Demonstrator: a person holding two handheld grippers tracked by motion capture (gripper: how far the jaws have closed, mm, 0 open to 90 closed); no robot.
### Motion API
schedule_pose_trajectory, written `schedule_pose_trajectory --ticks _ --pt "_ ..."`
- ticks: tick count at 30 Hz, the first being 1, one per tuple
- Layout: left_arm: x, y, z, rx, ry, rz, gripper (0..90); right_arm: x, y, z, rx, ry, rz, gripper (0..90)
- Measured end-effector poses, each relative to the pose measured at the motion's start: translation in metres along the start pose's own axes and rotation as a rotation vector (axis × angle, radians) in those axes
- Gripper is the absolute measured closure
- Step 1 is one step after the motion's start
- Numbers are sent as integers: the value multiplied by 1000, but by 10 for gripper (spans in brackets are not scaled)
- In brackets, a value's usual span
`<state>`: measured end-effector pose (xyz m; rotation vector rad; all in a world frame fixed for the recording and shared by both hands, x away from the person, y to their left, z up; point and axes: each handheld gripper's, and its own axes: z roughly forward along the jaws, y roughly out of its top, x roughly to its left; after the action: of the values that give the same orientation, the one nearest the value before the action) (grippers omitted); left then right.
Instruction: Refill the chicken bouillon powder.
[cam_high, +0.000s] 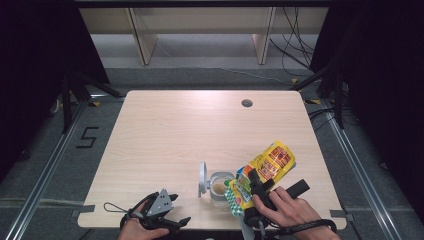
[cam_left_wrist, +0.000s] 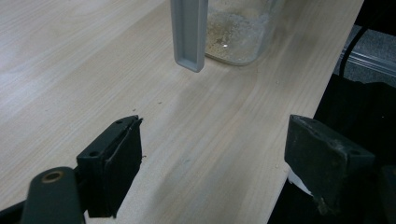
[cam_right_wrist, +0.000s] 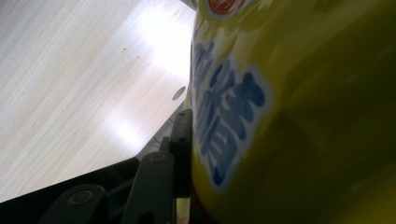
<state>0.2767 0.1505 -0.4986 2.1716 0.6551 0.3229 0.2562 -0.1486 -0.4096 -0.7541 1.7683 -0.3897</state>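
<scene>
Your left gripper (cam_high: 167, 216) is resting at the tabletop's (cam_high: 165, 130) near edge, jaws spread wide with nothing between them. The clear jar (cam_high: 220, 188), with its grey lid (cam_high: 202, 178) flipped up, is standing just right of it. Your right gripper (cam_high: 260, 192) is clamping the yellow snack bag (cam_high: 265, 172), tilted over the jar's mouth.

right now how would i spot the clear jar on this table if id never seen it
Go to the near edge of the light wooden table, right of centre. The clear jar stands there beside the yellow packet held in the right gripper. Its grey lid is flipped open, and pale crumbs lie inside.
</scene>
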Motion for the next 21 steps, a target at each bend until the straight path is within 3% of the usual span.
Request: schedule_pose_trajectory --ticks 16,21 --pt "0 0 0 -5 0 -7 185 -1 2 0 -6 18 -13 684" --pt "1 0 0 6 4 4 185 -1 1 -1 1 -5 -21 684"
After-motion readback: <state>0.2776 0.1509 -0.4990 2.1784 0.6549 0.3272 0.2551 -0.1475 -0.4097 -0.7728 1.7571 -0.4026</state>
